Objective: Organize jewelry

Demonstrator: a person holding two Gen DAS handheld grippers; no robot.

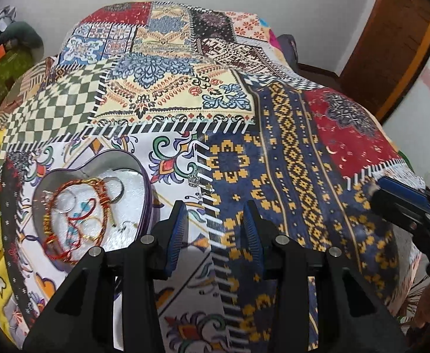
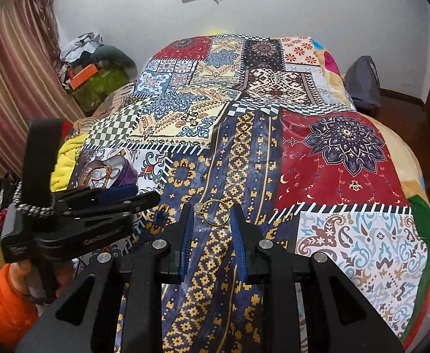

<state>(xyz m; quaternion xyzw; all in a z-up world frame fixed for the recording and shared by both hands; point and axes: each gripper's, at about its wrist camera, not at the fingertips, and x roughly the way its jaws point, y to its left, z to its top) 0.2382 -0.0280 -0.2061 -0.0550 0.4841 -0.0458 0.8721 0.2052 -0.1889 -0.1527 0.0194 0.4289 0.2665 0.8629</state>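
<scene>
The right hand-held gripper hangs low over the bed's patchwork bedspread, its jaws spread apart with a thin gold ring lying on the blue-and-yellow patterned strip between the two fingertips; whether the blue pads touch the ring cannot be told, and nothing is clamped. The ring carries a small pale charm on its left side. The left hand-held gripper is also spread wide and holds nothing, hovering above the seam where the white floral patch meets the blue one. Just to its left sits a heart-shaped tin with a purple wall and a white lining, holding red and orange thread bracelets, silver rings and a gold hoop. A small silvery piece lies on the bedspread, right of the tin.
</scene>
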